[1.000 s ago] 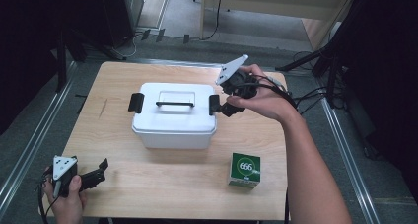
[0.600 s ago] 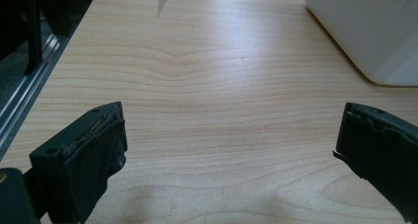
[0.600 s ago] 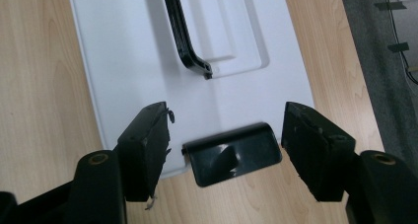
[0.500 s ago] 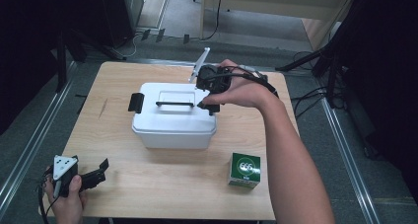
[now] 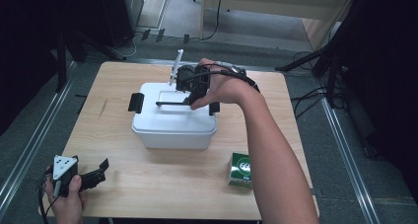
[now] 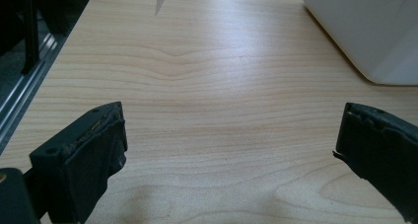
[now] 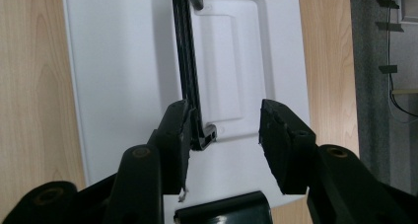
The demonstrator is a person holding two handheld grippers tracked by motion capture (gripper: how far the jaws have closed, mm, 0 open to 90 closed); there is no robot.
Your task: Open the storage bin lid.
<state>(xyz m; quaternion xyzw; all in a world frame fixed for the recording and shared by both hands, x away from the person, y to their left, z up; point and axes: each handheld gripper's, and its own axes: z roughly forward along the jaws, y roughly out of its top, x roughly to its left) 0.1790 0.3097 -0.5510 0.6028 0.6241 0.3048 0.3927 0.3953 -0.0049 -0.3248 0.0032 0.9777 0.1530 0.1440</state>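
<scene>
High view overhead; gripper views close, sharing box (image 5: pixel 173 128).

Bright tabletop, dark surroundings, perhaps slightly soft

Box (image 5: pixel 173 125) mid-table, carton (image 5: pixel 241 169) front-right, handle (image 5: pixel 172 103) on lid

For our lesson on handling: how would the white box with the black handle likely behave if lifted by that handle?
The white box is hard plastic, so probably stiff. Its thin handle is hinged, so the box may swing. Its broad flat base makes tipping unlikely when pushed.
</scene>
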